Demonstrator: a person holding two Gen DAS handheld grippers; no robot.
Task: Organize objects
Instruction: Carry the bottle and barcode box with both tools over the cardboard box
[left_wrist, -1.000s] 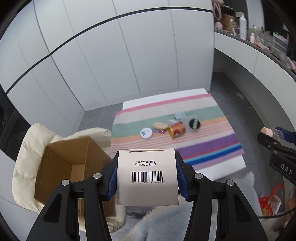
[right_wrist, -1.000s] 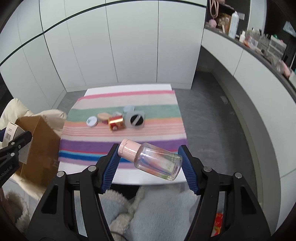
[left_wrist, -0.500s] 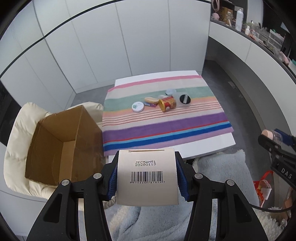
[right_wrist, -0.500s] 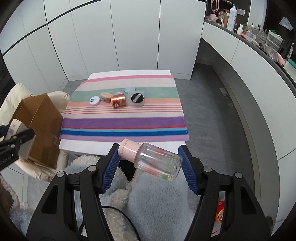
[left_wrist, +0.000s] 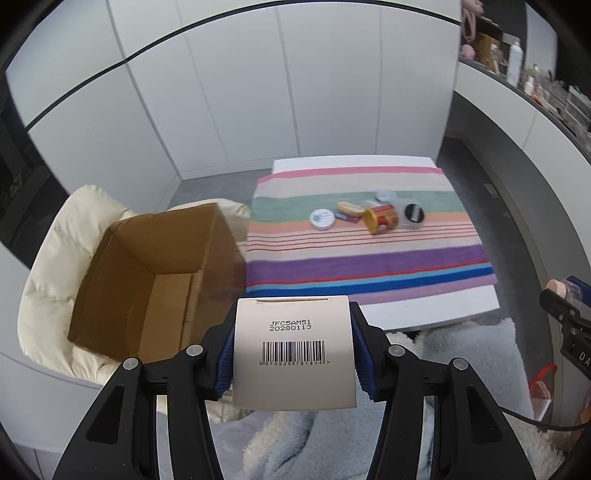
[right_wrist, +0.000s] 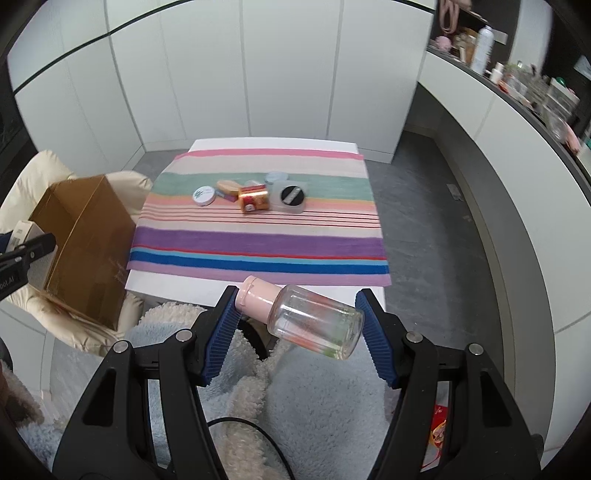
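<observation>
My left gripper (left_wrist: 292, 350) is shut on a white carton with a barcode (left_wrist: 293, 350), held in the air just right of an open cardboard box (left_wrist: 147, 280) that sits on a cream chair. My right gripper (right_wrist: 299, 332) is shut on a clear bottle with a pink cap (right_wrist: 303, 319), lying crosswise between the blue pads, in front of the table's near edge. On the striped cloth (right_wrist: 258, 240) lie a white round tin (right_wrist: 204, 195), a gold can (right_wrist: 253, 198), a black-lidded clear case (right_wrist: 290, 195) and other small items.
The cardboard box (right_wrist: 81, 243) stands left of the low white table (right_wrist: 207, 291). A cream chair cushion (left_wrist: 51, 240) lies under the box. Fluffy blue-grey fabric (right_wrist: 314, 398) lies below both grippers. A curved counter with bottles (right_wrist: 517, 77) runs along the right.
Both grippers have drawn back from the table and swung left. The cardboard box is now larger and closer in the left wrist view. Both grips are unchanged.
</observation>
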